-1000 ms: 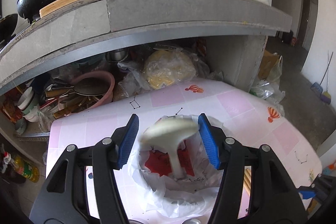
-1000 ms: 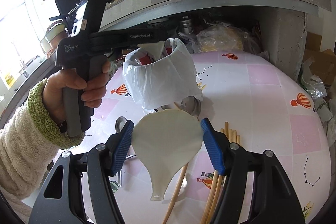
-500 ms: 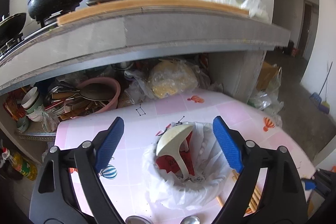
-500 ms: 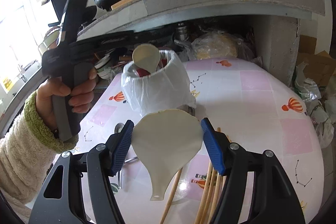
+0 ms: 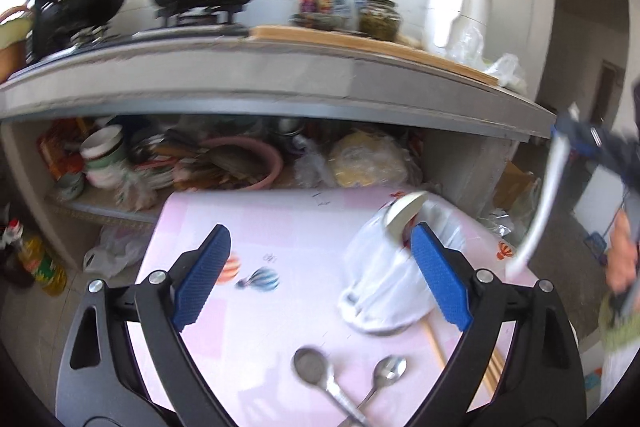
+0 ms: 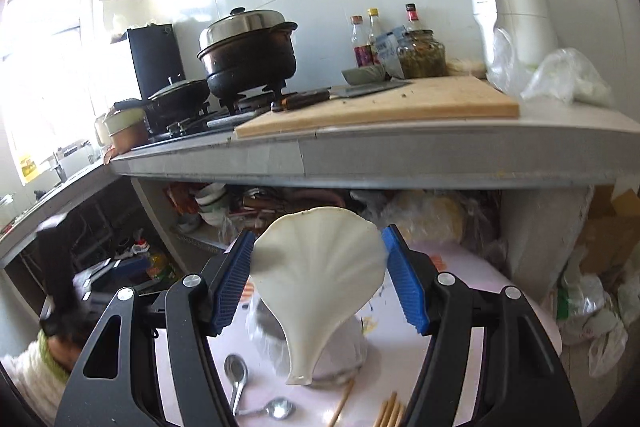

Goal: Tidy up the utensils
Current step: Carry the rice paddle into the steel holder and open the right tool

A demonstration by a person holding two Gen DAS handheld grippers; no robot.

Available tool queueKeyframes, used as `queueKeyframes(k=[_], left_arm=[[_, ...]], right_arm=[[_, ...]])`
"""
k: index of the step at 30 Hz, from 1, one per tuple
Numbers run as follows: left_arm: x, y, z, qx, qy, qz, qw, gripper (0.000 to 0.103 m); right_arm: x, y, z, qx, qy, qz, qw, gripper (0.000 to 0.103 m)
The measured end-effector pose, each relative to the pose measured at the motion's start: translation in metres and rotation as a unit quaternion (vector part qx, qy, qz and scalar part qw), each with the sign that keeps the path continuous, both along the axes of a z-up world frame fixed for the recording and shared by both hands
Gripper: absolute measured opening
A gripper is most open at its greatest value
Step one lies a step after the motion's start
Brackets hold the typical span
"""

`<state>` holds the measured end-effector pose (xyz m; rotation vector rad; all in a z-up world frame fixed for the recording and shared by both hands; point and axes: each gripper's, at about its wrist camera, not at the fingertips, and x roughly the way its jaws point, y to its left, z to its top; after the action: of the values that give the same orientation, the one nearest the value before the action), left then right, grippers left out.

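The left gripper point(image 5: 320, 267) hangs over the pink patterned tabletop point(image 5: 256, 227), its blue pads wide apart and still spreading, with nothing between them. Just below it, close to the camera, lie two metal spoons point(image 5: 320, 367) side by side. Ahead and to its right stands a container lined with a white plastic bag point(image 5: 380, 287), partly behind the right-hand pad, with a cream plastic rice paddle point(image 5: 404, 215) standing in it, and pale wooden chopsticks point(image 5: 436, 347) lie on the tabletop at the container's base. The right gripper point(image 6: 316, 279) is partly closed, its blue pads pressing the edges of a cream scallop-shaped plastic rice paddle point(image 6: 320, 275), handle hanging toward the camera, raised above the bag-lined container.
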<state>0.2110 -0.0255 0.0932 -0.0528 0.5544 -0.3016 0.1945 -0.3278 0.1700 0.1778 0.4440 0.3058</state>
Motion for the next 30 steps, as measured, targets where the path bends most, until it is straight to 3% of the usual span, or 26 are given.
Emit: queueKeyframes(k=[6,13,22,30], left_arm=[[-0.026,0.049,-0.029,-0.027,0.033,0.046,0.998,0.088],[-0.043,0.075,-0.062,-0.032,0.063,0.075,0.9947,0.088],[-0.051,0.084,-0.079,-0.056,0.07,0.083,0.9925,0.088],[-0.051,0.076,-0.076,-0.043,0.061,0.079,0.9941,0.089]], right_arm=[[0.052,0.02,0.003,-0.012,-0.014,0.014,1.0,0.064],[0.093,0.052,-0.033,-0.074,0.008,0.028,0.997,0.064],[0.104,0.067,-0.084,-0.112,0.041,0.055,0.991,0.064],[0.093,0.064,-0.097,-0.096,0.042,0.074,0.992,0.066]])
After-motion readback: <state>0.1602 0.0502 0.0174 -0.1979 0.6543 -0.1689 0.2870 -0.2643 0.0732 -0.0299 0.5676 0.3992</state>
